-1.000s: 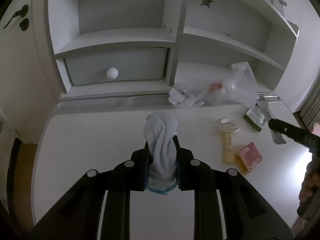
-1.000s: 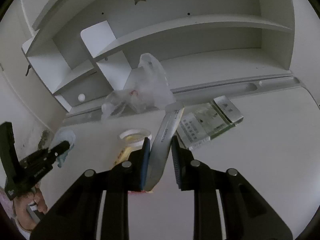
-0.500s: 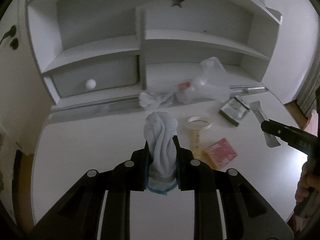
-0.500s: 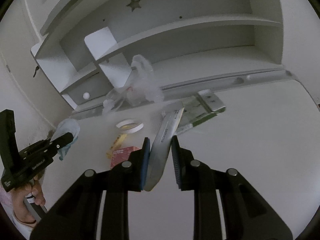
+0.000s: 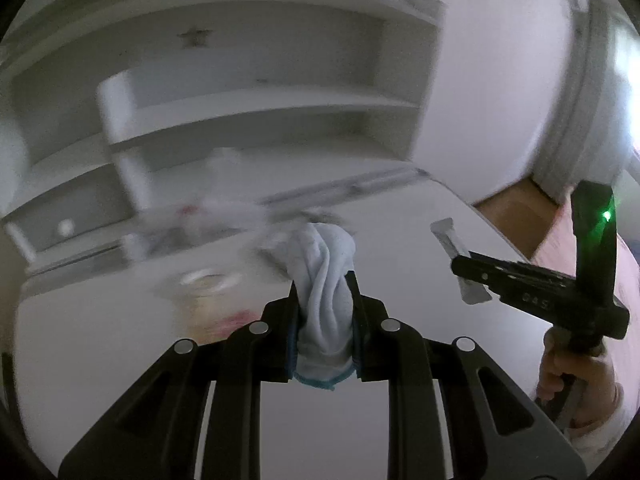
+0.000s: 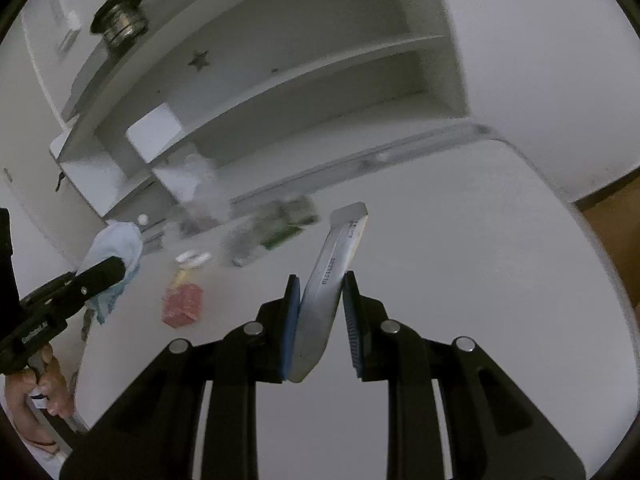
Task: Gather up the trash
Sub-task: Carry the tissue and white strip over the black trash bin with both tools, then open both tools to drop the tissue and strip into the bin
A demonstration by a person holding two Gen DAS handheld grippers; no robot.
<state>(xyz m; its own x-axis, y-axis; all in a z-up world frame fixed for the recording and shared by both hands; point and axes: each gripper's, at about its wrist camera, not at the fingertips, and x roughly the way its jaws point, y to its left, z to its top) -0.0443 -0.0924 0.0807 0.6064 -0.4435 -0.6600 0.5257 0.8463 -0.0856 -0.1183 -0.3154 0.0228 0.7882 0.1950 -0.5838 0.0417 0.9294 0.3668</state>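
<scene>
My left gripper [image 5: 323, 292] is shut on a crumpled white and pale-blue cloth [image 5: 326, 280], held above the white desk [image 5: 360, 420]. It also shows at the left of the right wrist view [image 6: 116, 248]. My right gripper [image 6: 318, 300] is shut on a flat silver sachet [image 6: 332, 276] that sticks up between the pads; the sachet shows in the left wrist view [image 5: 460, 256] too. On the desk lie a pink box [image 6: 182, 304], a yellow tube with a white cap [image 6: 192, 258], a green-and-white packet [image 6: 276, 224] and a clear plastic bag [image 5: 216, 216], all blurred.
A white shelf unit [image 6: 304, 92] with a star cut-out stands at the back of the desk. A drawer with a round white knob [image 5: 65, 226] is at its left. A round metal object [image 6: 120, 26] sits on top. Wooden floor [image 6: 612, 216] lies past the desk's right edge.
Both grippers have swung to the right and drawn back from the shelf, each keeping its hold. The trash on the desk now lies further left and is blurred.
</scene>
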